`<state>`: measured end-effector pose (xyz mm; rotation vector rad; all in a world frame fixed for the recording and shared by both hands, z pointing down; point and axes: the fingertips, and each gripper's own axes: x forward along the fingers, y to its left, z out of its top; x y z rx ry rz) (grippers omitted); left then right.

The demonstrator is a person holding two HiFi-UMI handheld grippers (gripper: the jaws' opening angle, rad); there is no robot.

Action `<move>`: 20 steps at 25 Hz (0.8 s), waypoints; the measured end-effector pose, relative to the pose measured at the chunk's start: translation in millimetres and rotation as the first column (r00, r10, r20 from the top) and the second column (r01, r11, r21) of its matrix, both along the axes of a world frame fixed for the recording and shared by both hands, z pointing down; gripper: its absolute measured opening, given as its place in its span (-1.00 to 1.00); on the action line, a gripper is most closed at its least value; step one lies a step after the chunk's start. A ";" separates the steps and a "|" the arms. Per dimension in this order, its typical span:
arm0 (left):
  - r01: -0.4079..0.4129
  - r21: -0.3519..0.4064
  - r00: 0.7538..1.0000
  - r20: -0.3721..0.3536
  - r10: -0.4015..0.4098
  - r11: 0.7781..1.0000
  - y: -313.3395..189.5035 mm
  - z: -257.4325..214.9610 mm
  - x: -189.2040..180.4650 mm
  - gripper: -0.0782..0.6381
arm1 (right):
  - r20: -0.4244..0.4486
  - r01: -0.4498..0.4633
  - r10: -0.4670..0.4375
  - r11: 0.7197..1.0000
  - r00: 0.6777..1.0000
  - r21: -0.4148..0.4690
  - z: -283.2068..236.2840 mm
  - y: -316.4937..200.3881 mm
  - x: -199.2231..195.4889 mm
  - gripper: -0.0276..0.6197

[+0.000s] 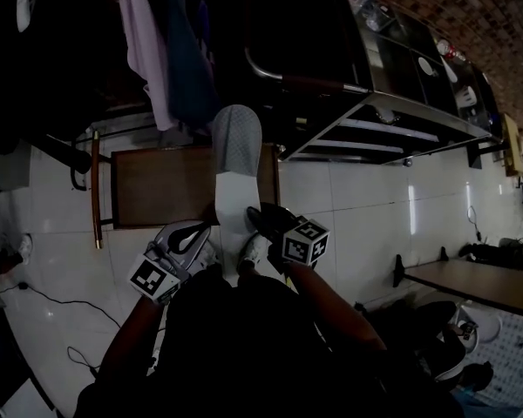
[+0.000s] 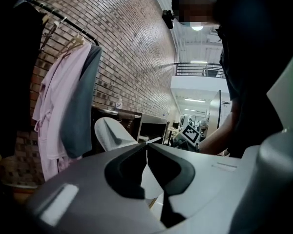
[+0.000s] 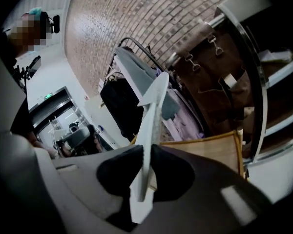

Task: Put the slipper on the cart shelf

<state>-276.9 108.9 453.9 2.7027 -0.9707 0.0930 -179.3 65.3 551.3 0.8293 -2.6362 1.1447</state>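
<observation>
Our right tongs (image 1: 260,225) were clamped on the heel end of the one slipper (image 1: 235,159), which stretched straight ahead of their jaws, toe farthest away. Our left tongs (image 1: 192,233), just beside it, were clenched on nothing. The slipper was thin, with a flat white base and a rounded grey fabric toe. The one metal cart (image 1: 392,116) stood ahead, right of both tongs

Head view dim, my torso (image 1: 244,347) near black; white floor tiles (image 1: 366,198) catch streaks of glare. My gripper views bend at edges; ceiling lamp (image 2: 197,28) bright.
</observation>
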 end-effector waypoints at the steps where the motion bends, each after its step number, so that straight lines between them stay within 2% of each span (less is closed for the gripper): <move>1: 0.005 0.008 1.000 -0.004 -0.005 1.000 -2.9 -3.8 0.0 -0.76 | 0.010 -0.003 0.003 1.000 1.000 0.026 -12.3 -4.4 1.0 -0.73; 5: 0.030 0.048 1.000 -0.008 -0.030 0.998 -13.7 -27.7 0.4 -0.76 | 0.050 -0.020 0.013 0.990 0.999 0.138 -68.1 -19.5 3.2 -0.73; 8: 0.045 0.083 0.999 -0.007 -0.045 0.996 -26.6 -45.9 3.3 -0.76 | 0.068 -0.031 0.014 0.968 0.998 0.251 -109.8 -34.3 5.1 -0.73; 12: 0.053 0.128 0.998 -0.028 -0.050 0.990 -38.0 -74.1 11.0 -0.76 | 0.098 -0.051 0.014 0.923 0.995 0.383 -159.6 -42.8 9.1 -0.73; 15: 0.059 0.139 0.998 -0.040 -0.054 0.989 -40.9 -84.4 13.9 -0.76 | 0.115 -0.070 0.016 0.877 0.993 0.476 -189.1 -40.4 14.1 -0.73; 20: 0.077 0.134 0.994 -0.093 -0.065 0.988 -39.2 -110.8 13.9 -0.76 | 0.099 -0.061 0.004 0.817 0.995 0.574 -228.5 -23.7 16.8 -0.73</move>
